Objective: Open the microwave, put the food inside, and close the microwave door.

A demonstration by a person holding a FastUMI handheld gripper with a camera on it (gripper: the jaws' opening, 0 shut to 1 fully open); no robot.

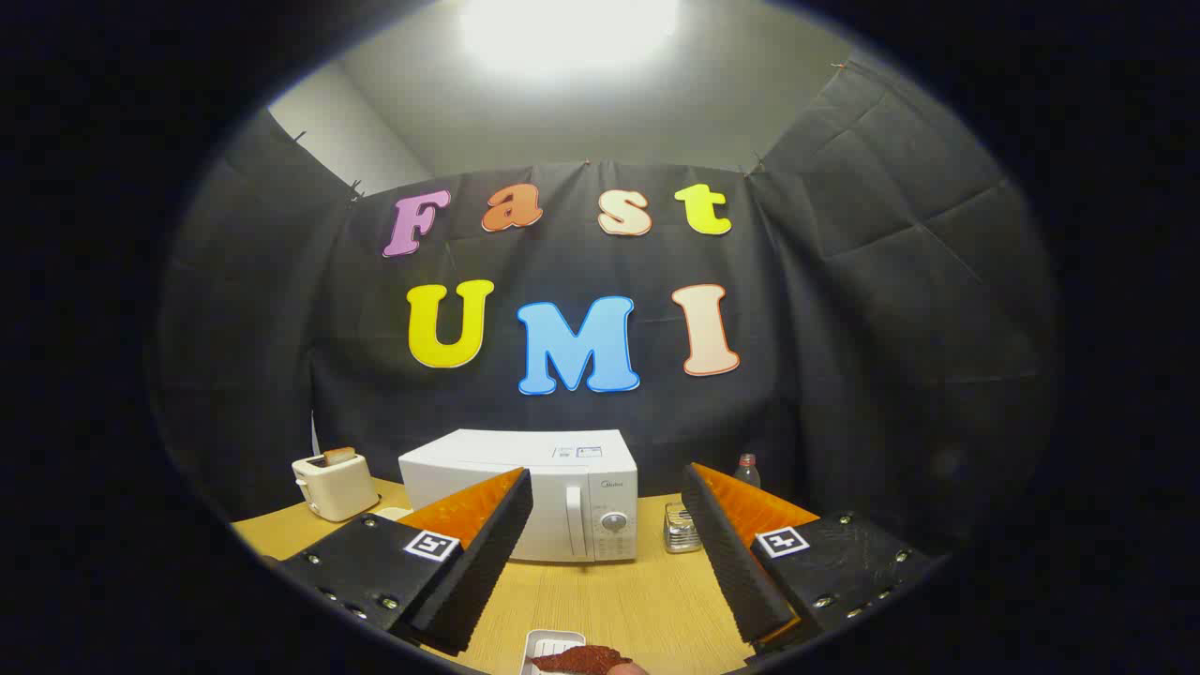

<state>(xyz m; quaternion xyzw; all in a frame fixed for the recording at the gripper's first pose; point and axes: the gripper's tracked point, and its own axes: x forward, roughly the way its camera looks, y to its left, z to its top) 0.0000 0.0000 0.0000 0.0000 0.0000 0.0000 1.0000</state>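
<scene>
- The gripper [607, 525] hangs above a wooden table [619, 600], its two fingers spread wide apart with nothing between them but bare tabletop.
- Close in, low between the fingers, sits a small white tray [544, 647] with a dark reddish piece of food [581, 659] lying on it, partly cut off from sight.
- Ahead of the fingers, a white microwave [525, 497] stands on the table with its door closed. Its upright handle [574, 520] and a control panel with a round dial [614, 521] face the gripper, on the right side of its front.
- Just right of the microwave, a small clear glass container [682, 528] rests on the table.
- Behind that container, near the booth's black cloth wall, stands a bottle with a red cap [747, 469].
- To the left of the microwave, set apart from it, is a cream toaster [335, 485] with a slice of bread sticking up from its slot.
</scene>
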